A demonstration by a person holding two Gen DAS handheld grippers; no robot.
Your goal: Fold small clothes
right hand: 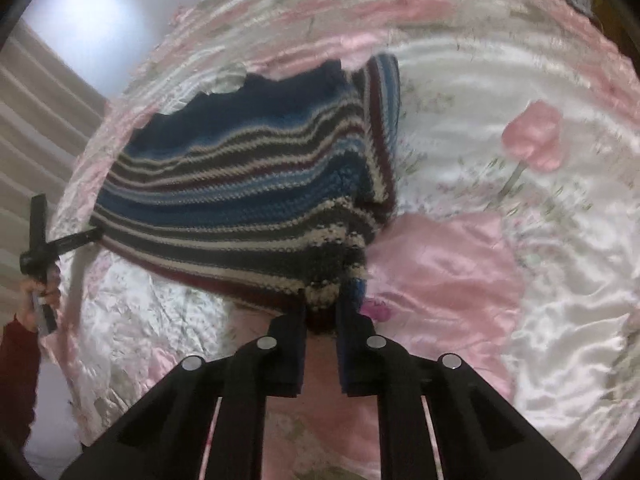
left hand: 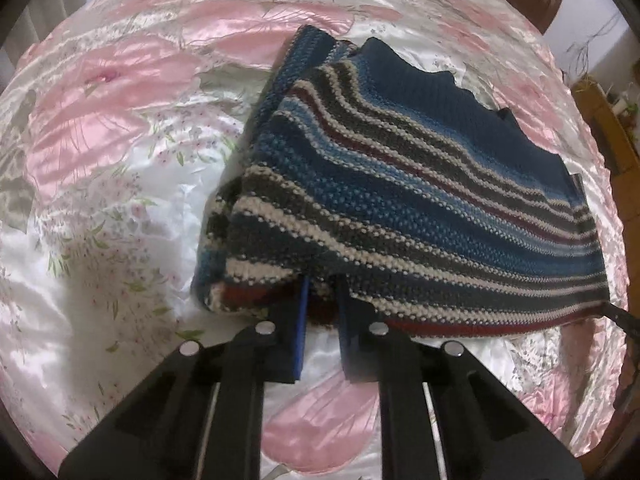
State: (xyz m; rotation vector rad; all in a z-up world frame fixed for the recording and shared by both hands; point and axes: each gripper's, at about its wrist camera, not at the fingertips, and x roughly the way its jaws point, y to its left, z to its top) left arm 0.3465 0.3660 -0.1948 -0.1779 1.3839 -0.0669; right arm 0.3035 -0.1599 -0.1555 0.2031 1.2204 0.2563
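Satin pink-and-white floral bedspread (left hand: 120, 128) covers the whole surface, wrinkled. Striped knit sweater in navy, blue, grey, cream and maroon (left hand: 400, 184) sits mid-bedspread, near hem lifted, far part resting on the satin. Black left gripper (left hand: 322, 304) clenched on one hem corner; black right gripper (right hand: 322, 312) clenched on the other. Person's left hand (right hand: 40, 300), red sleeve (right hand: 16, 376), at bedspread's edge.
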